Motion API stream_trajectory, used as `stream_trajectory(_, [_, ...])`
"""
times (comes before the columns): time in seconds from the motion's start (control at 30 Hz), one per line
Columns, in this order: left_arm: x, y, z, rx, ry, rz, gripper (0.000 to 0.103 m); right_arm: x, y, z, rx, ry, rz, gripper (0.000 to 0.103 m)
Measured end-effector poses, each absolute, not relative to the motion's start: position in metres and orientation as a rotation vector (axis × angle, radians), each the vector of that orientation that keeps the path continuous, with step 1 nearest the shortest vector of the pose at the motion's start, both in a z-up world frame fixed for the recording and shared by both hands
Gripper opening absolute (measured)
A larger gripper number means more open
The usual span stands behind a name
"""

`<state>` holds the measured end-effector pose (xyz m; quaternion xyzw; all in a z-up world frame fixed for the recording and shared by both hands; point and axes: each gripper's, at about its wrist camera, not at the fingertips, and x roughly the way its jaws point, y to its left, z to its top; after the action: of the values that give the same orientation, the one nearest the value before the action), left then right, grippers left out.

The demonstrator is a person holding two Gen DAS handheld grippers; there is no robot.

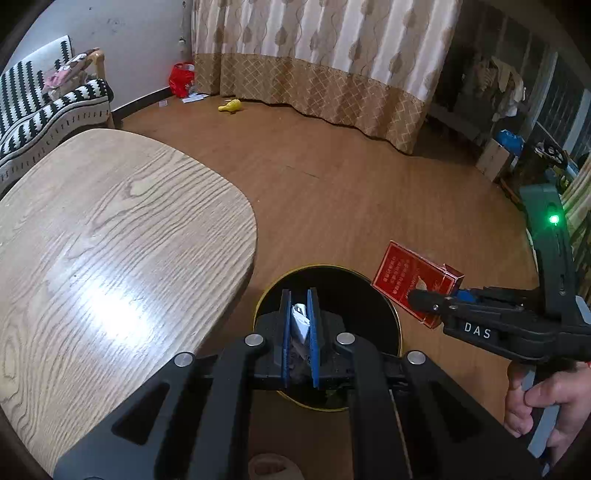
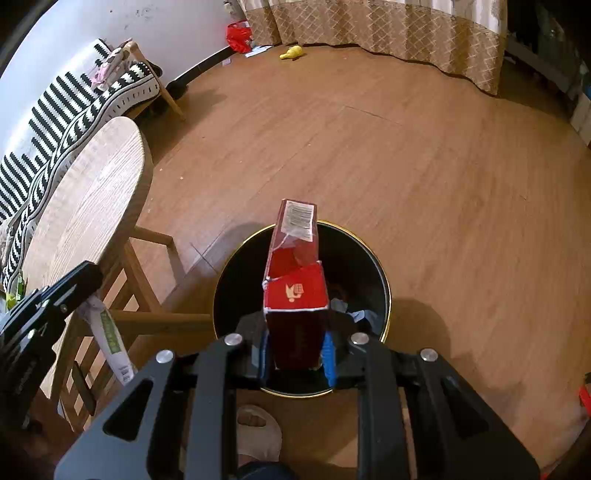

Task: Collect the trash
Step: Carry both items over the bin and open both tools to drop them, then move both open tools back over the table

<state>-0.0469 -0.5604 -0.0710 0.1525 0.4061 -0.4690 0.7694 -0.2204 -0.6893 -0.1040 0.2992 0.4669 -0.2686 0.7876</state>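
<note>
Warm wooden floor [image 2: 424, 166] carries a round black gold-rimmed bin [image 2: 384, 280], above which the left tongs [image 1: 299, 317] pinch white crumpled paper [image 1: 300, 320] and the right tongs [image 2: 295, 350] clamp a glossy red carton [image 2: 297, 288].

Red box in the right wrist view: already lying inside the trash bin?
No. The red box is clamped in the right hand-held gripper, above the open trash bin.

The trash bin [image 2: 301, 306] stands on the floor [image 2: 424, 184] at lower centre of the right wrist view, just right of the table [image 2: 92, 206]. A cigarette pack [image 2: 297, 269] hangs over the bin's opening. The sofa [image 2: 77, 99] sits behind the table at upper left, curtains [image 2: 388, 33] along the top, a slippered foot [image 2: 258, 428] below the bin.
</note>
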Motion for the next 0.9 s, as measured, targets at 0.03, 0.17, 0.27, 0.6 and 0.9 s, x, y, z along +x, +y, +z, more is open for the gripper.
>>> stream_trajectory(0.03, [-0.047,-0.56,-0.071,0.333,0.881,-1.019,0.007,-0.219,-0.688,-0.104,0.643,1.008,-0.577,0.022])
stream_trajectory(0.17, [-0.046,-0.561,-0.073,0.34,0.884,-1.022,0.007,-0.216,-0.688,-0.102,0.644,1.003,-0.578,0.022])
stream_trajectory(0.27, [-0.047,-0.566,-0.074,0.343,0.887,-1.022,0.007,-0.216,-0.687,-0.102,0.644,1.004,-0.575,0.022])
stream_trajectory(0.6, [-0.052,-0.573,-0.079,0.355,0.895,-1.027,0.007,-0.222,-0.693,-0.096,0.665,0.952,-0.583,0.063])
stream_trajectory(0.9, [-0.059,-0.591,-0.092,0.374,0.9,-1.061,0.008,-0.229,-0.692,-0.091,0.668,0.924,-0.62,0.063])
